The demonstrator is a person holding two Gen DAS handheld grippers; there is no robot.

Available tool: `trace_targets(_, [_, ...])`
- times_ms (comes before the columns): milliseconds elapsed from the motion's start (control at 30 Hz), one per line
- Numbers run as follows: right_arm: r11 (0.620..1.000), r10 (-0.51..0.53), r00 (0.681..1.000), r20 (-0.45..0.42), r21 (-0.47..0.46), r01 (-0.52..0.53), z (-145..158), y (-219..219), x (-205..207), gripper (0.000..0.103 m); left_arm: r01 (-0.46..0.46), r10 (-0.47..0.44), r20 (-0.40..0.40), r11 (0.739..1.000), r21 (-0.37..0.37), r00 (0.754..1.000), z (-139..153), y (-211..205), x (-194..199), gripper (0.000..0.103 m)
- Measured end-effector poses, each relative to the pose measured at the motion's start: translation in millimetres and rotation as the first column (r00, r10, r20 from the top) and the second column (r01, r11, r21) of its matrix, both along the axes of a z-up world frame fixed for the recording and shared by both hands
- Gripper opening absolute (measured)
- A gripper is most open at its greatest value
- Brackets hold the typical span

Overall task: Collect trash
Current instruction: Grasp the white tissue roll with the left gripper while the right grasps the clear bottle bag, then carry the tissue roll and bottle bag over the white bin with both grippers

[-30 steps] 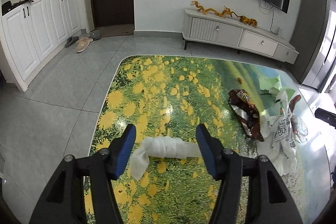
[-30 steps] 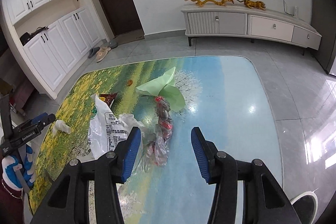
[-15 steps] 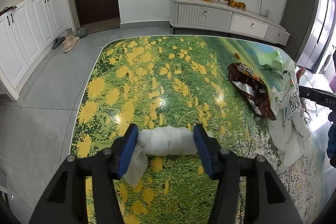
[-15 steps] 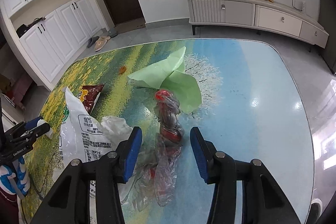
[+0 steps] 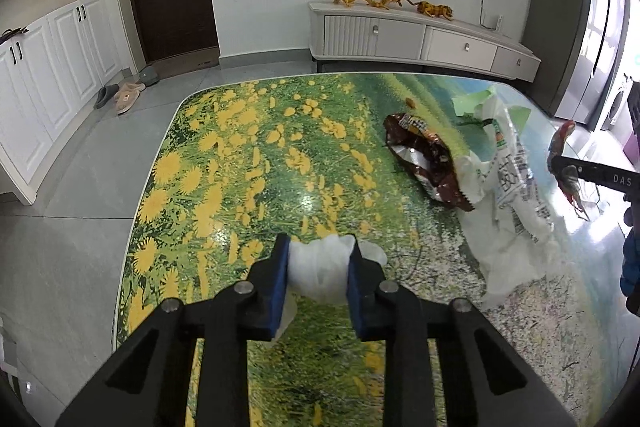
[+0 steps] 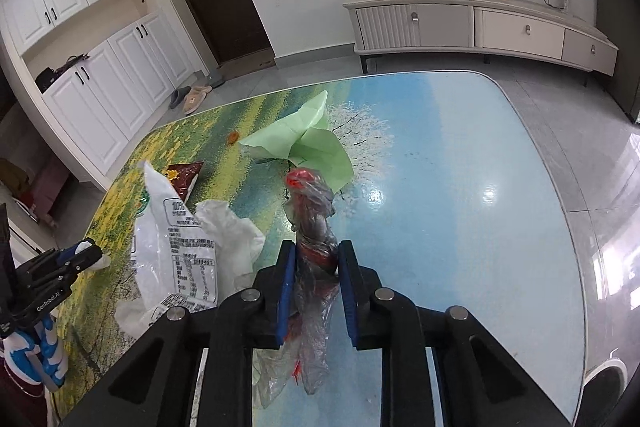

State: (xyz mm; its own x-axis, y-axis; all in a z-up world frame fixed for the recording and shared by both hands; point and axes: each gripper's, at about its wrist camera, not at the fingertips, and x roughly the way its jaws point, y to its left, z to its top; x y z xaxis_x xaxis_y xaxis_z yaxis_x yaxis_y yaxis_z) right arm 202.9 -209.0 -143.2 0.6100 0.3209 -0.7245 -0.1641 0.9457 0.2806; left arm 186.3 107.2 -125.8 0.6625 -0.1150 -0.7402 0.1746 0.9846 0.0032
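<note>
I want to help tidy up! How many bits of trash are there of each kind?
Tissue wad: 1
Plastic wrappers and bags: 3, brown snack bag, white printed bag, clear red wrapper
Green paper: 1
Orange crumb: 1
Total: 6

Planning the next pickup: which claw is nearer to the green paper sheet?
Right. The right claw, closing on a clear plastic wrapper, sits just short of the green paper sheet. The left claw, closing on a white tissue wad, is across the table from it.
</note>
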Motion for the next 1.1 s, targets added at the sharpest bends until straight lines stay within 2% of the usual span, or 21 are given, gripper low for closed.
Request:
trace_targets(333, [0.999, 0.009, 0.997, 0.080, 0.050, -0.013, 46.0, -14.8, -73.9, 0.020, -0.004, -0.002, 0.124, 0.999, 0.048, 0.992, 55.2, -48.2, -60.9, 0.024])
trace_targets(467, [0.999, -0.001, 0.995, 0.103, 0.051, -0.005, 61.9, -20.8, -99.9, 0.020, -0.002, -0.016, 0.169, 0.994, 0.110, 0.986, 68.2, -68.5, -86.1, 0.024])
trace_targets(533, [0.999, -0.013, 0.994, 0.111, 0.053, 0.007, 67.7, -26.3, -111.5, 0.020, 0.011, -0.032, 0.177, 0.993, 0.118, 0.984, 73.6, -76.3, -96.7, 0.024])
trace_targets(833, [0.992, -0.108, 0.986, 0.130, 0.081, 0.098, 76.7, -68.7, -156.5, 0.020, 0.085, -0.113, 0.216, 0.987, 0.135, 0.970, 97.2, -115.9, -131.8, 0.024])
trace_targets(1100, [0.968, -0.238, 0.960, 0.145, 0.116, 0.222, 76.2, -130.1, -195.5, 0.020, 0.204, -0.239, 0.230, 0.965, 0.167, 0.943, 112.2, -181.0, -150.6, 0.024])
